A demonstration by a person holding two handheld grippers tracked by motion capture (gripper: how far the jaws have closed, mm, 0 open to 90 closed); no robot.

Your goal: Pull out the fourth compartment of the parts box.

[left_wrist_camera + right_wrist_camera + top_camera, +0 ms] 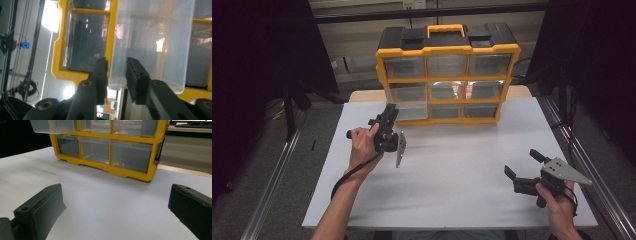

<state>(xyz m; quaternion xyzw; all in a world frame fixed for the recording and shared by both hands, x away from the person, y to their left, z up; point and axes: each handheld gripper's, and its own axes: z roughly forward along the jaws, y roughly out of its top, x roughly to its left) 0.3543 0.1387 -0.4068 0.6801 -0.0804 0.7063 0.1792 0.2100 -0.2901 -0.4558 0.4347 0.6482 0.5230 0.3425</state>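
Left tool (390, 111) has its jaws only slightly parted, set astride the front lip of the clear plastic drawer (409, 102). That drawer stands part-way out of the middle row at the left end of the yellow parts organizer (447, 50), straight ahead of the tool's tips. In the left gripper view the drawer (150, 50) passes its corner between the two jaws of the left tool (116, 62). One pad lies against the lip or just beside it, and the other stands a little off, so nothing looks clamped.

My reading is that the step in hand is working this drawer at its front lip. The grip looks loose rather than holding. Any further pull or push would first call for the jaws to close squarely on the lip, then a straight, level travel along the drawer's slot so it does not bind.

Farther out, the right tool (523, 163) is held well to the right of the left tool and nearer the person, over the white counter (452, 175). Its jaws are spread wide with nothing between them.

Whether the near pad truly touches the lip is hard to tell. Glare on the clear plastic hides whether the drawer holds anything. The drawer's lip is blocked by the tool in the high view.
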